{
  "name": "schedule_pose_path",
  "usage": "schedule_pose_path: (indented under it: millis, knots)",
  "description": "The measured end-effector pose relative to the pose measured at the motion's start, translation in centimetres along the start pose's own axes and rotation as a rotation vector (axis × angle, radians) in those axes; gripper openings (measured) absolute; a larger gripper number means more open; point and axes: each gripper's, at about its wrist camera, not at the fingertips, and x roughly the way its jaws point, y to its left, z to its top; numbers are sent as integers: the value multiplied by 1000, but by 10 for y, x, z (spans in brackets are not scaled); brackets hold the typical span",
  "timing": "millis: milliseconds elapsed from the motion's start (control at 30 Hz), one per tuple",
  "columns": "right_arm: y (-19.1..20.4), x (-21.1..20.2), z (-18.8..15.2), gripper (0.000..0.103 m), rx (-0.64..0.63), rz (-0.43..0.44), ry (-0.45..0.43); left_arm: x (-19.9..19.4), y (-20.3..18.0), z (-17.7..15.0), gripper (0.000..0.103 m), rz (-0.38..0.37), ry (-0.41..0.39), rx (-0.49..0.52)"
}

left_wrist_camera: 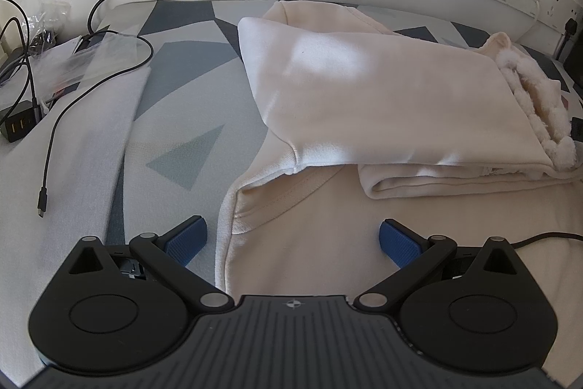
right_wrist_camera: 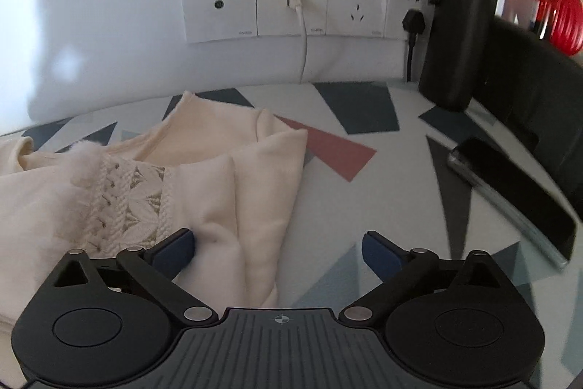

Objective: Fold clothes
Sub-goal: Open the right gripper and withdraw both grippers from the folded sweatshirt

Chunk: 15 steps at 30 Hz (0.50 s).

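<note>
Folded cream fleece-lined sweatshirt lying crosswise (fuzzy collar rightward), left gripper and right gripper spread wide, black USB cable leftward

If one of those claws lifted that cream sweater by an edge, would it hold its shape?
Probably not. The cream sweater already lies in soft folds and rounded creases, so it would likely droop and unfold. Its fluffy trim and lace panel look delicate and might snag. It looks thick, so perhaps a little weighty for a garment.
</note>
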Motion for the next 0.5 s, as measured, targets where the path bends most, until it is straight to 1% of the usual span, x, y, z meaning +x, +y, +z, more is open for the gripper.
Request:
schedule_pose_path:
  millis: [133, 200, 267, 433, 500]
  knots:
    - [-4, -25, -3, 98, 42, 23, -44, -1, 2, 1, 103, -11, 16, 17]
    - [-6, -39, -4, 102, 31, 26, -67, -3, 3, 1, 103, -11, 30, 20]
    - [-7, -53, -6, 102, 11, 15, -89, -5, 4, 0, 103, -12, 50, 20]
    - [-15, -86, -12, 102, 1, -52, -112, -16, 14, -13, 103, -34, 81, 37]
    - [-16, -98, -19, 102, -18, -93, -115, -22, 21, -20, 103, -46, 90, 43]
